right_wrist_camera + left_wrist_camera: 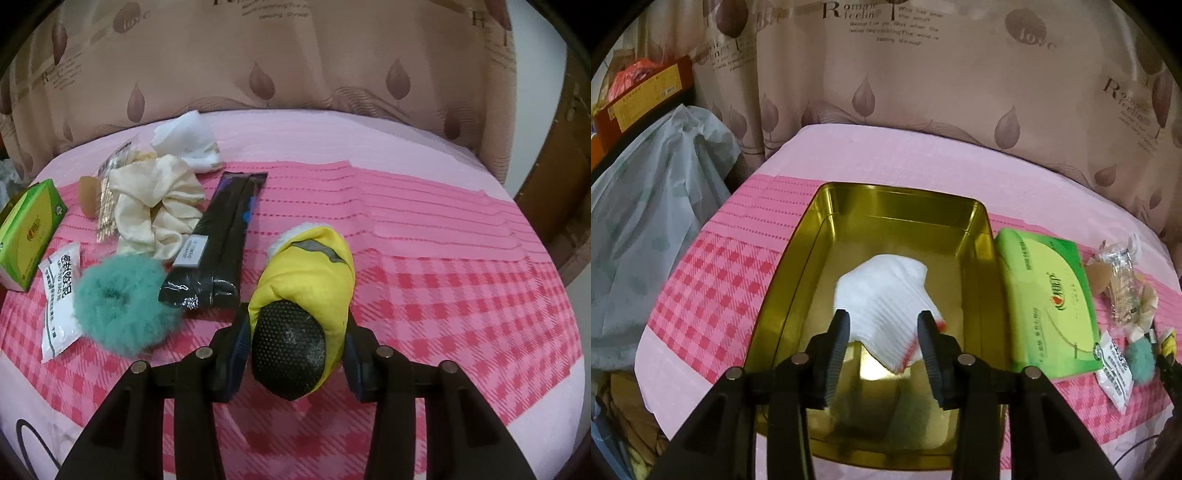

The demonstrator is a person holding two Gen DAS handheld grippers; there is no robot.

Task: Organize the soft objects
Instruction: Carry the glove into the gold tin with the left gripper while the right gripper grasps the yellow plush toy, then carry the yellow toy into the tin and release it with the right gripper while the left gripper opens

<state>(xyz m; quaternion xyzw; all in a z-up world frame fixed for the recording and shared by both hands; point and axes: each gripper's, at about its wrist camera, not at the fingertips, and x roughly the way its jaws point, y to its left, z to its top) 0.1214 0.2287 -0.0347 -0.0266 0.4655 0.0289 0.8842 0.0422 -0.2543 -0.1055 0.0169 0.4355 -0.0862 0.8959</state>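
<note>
White sock (886,295) in gold tin (798,258) below spread left hand-held gripper (884,319) — right hand-held gripper (295,325) clamped on yellow slipper (310,266).

The left gripper (884,325) tilts steeply down, jaws parted and gripping nothing. The right gripper (295,325) tilts down likewise, its jaws pressed against both sides of a yellow slipper (310,266)

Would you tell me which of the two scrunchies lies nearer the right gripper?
The fluffy teal scrunchie, just left of the right gripper; the cream satin scrunchie lies farther back.
</note>
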